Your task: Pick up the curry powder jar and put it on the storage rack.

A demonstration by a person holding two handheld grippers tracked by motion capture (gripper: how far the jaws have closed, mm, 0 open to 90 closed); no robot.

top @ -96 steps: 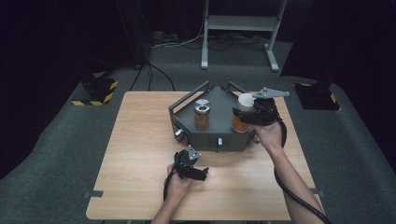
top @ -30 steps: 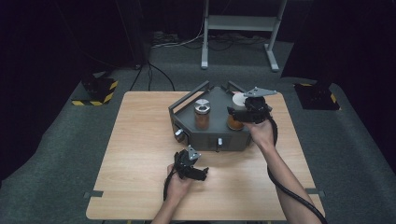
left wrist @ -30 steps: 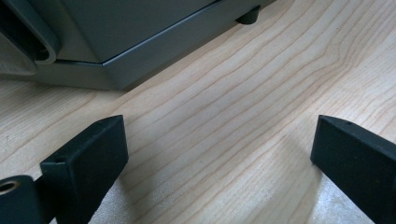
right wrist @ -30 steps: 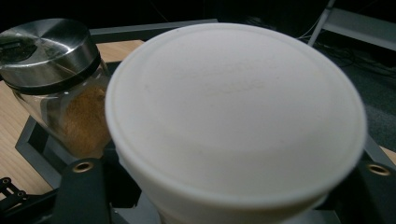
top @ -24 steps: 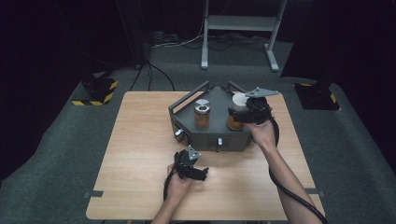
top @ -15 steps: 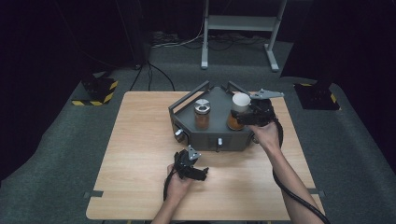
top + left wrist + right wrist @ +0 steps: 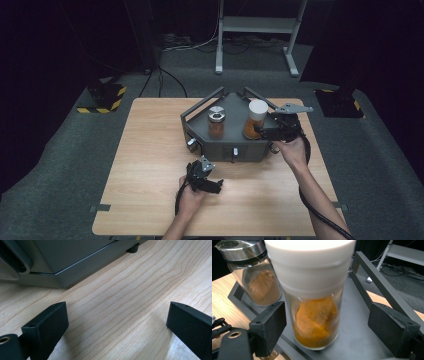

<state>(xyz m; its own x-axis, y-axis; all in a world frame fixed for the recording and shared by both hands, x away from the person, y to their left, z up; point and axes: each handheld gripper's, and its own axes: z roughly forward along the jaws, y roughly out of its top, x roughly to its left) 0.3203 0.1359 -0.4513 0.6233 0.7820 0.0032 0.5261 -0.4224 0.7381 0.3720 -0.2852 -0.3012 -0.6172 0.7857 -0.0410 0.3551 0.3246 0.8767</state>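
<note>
Lighting: overhead; table (image 7: 150,165) bright, surroundings near black. Shadows: soft, short. Glare: white lid (image 7: 312,255) overexposed; faint sheen on the tray (image 7: 359,322). Focus: jaws and close wood grain slightly soft; high view grainy.

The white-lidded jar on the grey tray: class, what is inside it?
Through the glass of the jar, orange powder fills the lower part. The white lid covers the upper part, so nothing shows there. The right gripper stands open around it.

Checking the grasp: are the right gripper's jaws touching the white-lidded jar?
Apart. The right gripper view shows the right gripper open, with gaps between each jaw and the white-lidded jar.
</note>
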